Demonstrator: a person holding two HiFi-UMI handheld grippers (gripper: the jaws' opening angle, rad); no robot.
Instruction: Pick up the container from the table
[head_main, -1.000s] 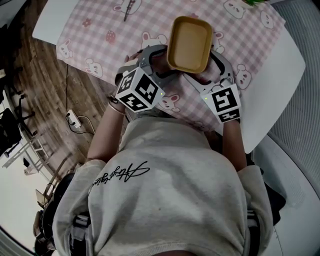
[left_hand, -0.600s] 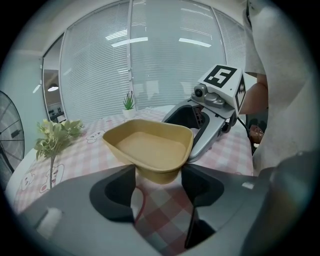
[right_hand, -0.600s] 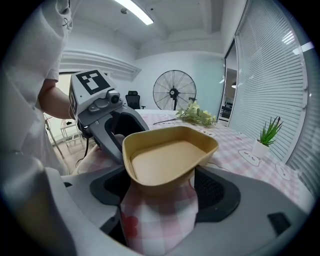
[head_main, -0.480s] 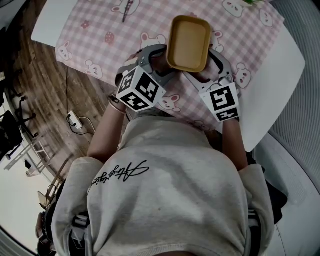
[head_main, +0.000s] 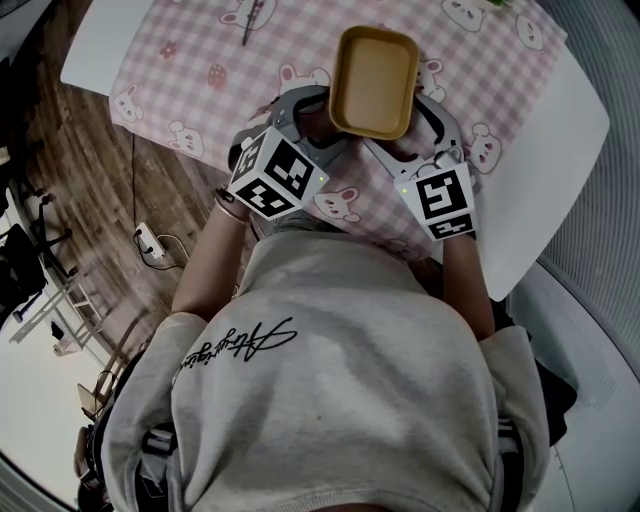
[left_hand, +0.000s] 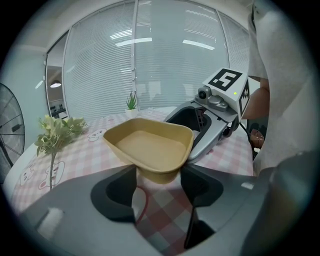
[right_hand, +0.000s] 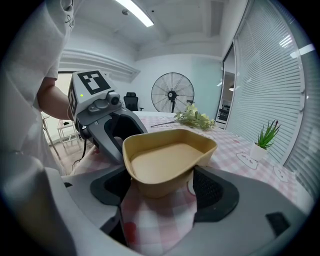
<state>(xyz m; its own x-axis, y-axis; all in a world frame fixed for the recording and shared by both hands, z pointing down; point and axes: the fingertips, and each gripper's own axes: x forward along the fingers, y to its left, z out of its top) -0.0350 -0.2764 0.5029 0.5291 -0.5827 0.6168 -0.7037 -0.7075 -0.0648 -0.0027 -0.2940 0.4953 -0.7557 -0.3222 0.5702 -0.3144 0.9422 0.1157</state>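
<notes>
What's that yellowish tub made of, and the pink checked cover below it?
Container: probably moulded plastic or pressed fibre, matte mustard, thin flared walls. Tablecloth: seemingly fabric or vinyl, printed pink checks with cartoon animals, lying flat.

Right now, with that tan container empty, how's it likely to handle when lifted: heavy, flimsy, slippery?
The container is probably light: it looks empty and thin-walled. Those walls may flex if squeezed hard. Its smooth sides taper toward the base, so it could slip from a pinch.

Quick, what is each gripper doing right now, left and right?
Left gripper: jaws have just been closing, clamped on the container.
Right gripper: jaws have just been closing, clamped on the same container.
</notes>
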